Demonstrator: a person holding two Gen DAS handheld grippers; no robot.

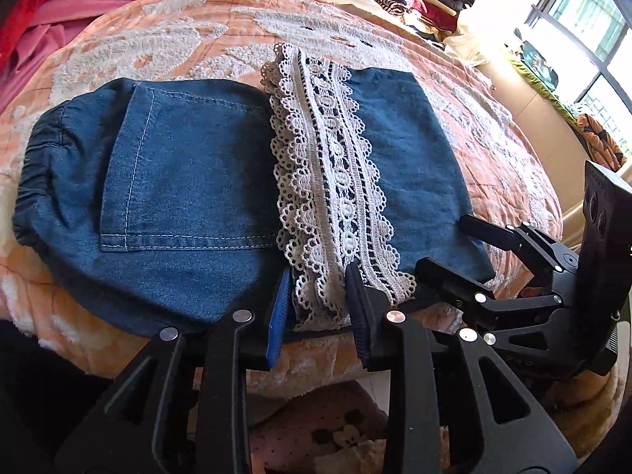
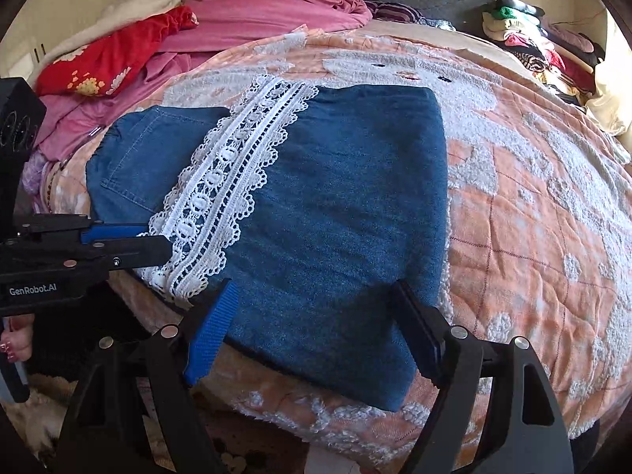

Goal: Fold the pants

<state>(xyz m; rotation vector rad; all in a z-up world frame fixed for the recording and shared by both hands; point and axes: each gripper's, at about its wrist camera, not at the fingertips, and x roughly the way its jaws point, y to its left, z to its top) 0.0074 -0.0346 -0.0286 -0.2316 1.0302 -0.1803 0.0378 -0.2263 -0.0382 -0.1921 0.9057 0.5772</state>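
Note:
Blue denim pants [image 1: 177, 166] [image 2: 335, 197] lie folded flat on the bed, elastic waist to the left and a back pocket showing. A white lace hem [image 1: 331, 166] [image 2: 237, 166] runs across their middle to the near edge. My left gripper [image 1: 318, 296] [image 2: 158, 241] sits at that near edge, its jaws a narrow gap apart with the end of the lace lying flat between them, not pinched. My right gripper [image 2: 316, 331] [image 1: 440, 244] stands wide open over the near right part of the denim, one finger on either side of the folded leg.
The peach and white quilt [image 2: 533, 217] [image 1: 197, 31] covers the bed, whose near edge runs under both grippers. Pink bedding [image 2: 268, 8] and a red cloth [image 2: 106, 55] are heaped at the back left. Stacked clothes [image 2: 533, 39] lie at the back right. A window [image 1: 592, 39] is at the right.

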